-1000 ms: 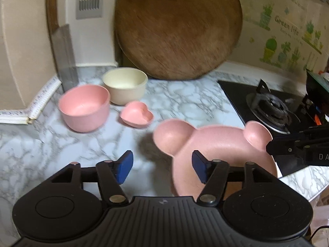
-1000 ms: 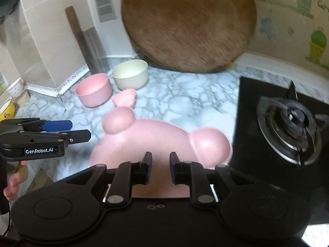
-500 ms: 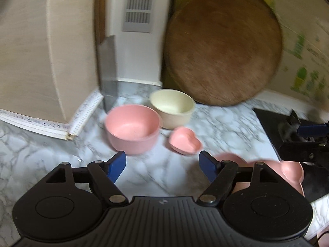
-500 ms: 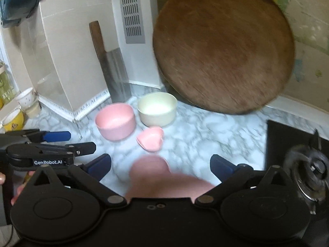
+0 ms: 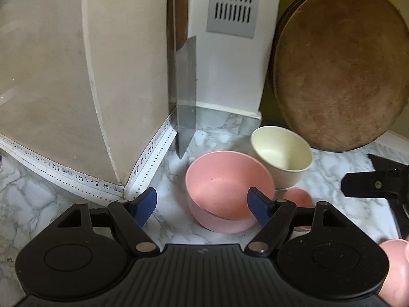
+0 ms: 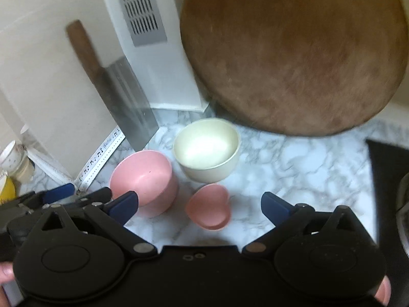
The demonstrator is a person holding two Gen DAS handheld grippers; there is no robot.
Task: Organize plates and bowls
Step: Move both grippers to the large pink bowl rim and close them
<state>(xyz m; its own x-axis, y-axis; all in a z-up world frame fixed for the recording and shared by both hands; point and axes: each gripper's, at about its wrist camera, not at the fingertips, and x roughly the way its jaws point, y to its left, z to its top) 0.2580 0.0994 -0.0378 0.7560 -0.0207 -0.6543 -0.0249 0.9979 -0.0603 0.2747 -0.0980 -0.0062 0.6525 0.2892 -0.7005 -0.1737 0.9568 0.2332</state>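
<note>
A pink bowl [image 5: 227, 189] stands on the marble counter, with a cream bowl [image 5: 281, 156] behind it and a small pink heart dish [image 5: 299, 197] to its right. My left gripper [image 5: 202, 204] is open just in front of the pink bowl, touching nothing. An ear of the pink bear plate [image 5: 393, 263] shows at the lower right. In the right wrist view my right gripper [image 6: 199, 204] stands wide open and empty, with the heart dish [image 6: 209, 207] ahead between its fingers. The pink bowl [image 6: 143, 176] and cream bowl [image 6: 207, 151] lie beyond.
A cleaver [image 6: 127, 102] leans in the wall corner behind the bowls. A big round wooden board [image 6: 294, 51] leans on the back wall. The black stove [image 6: 388, 179] borders the counter on the right. Cups [image 6: 10, 153] stand at far left.
My right gripper opened off the bear plate, which has slid out of its view. Both grippers moved left and forward to the bowls. The left gripper's fingers spread wider.
</note>
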